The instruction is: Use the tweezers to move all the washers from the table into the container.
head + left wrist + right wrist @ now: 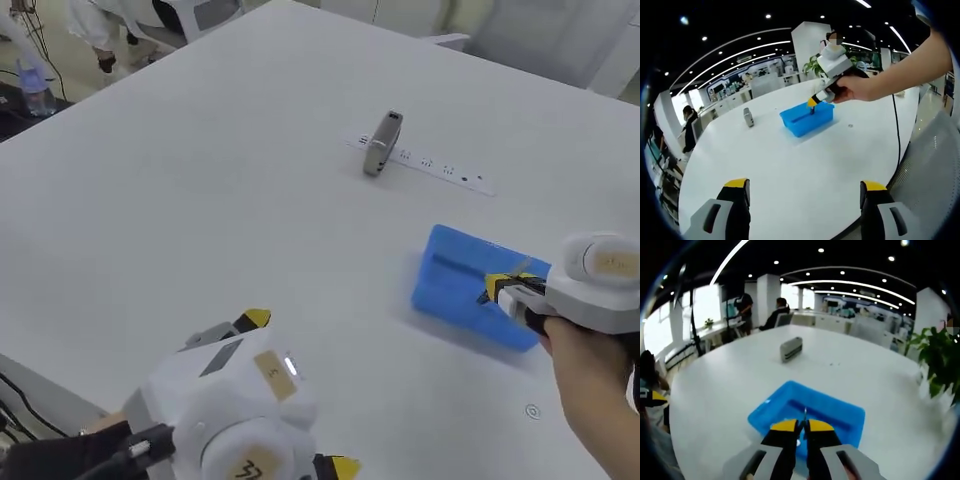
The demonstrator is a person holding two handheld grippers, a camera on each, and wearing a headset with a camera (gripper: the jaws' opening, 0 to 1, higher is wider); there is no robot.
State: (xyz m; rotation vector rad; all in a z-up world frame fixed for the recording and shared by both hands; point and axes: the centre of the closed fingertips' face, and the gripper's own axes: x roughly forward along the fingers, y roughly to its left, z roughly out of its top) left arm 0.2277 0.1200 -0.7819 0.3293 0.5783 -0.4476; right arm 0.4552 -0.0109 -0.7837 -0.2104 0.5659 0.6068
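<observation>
While the left tool gapes empty, the right tool pinches the tweezers above the blue container.

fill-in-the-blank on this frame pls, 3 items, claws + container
1. The right claw hangs over the ____ rectangular plastic container.
2. The left claw has its jaws wide ____.
3. The right claw is shut on a thin metal pair of ____.
Missing words: blue; open; tweezers.
</observation>
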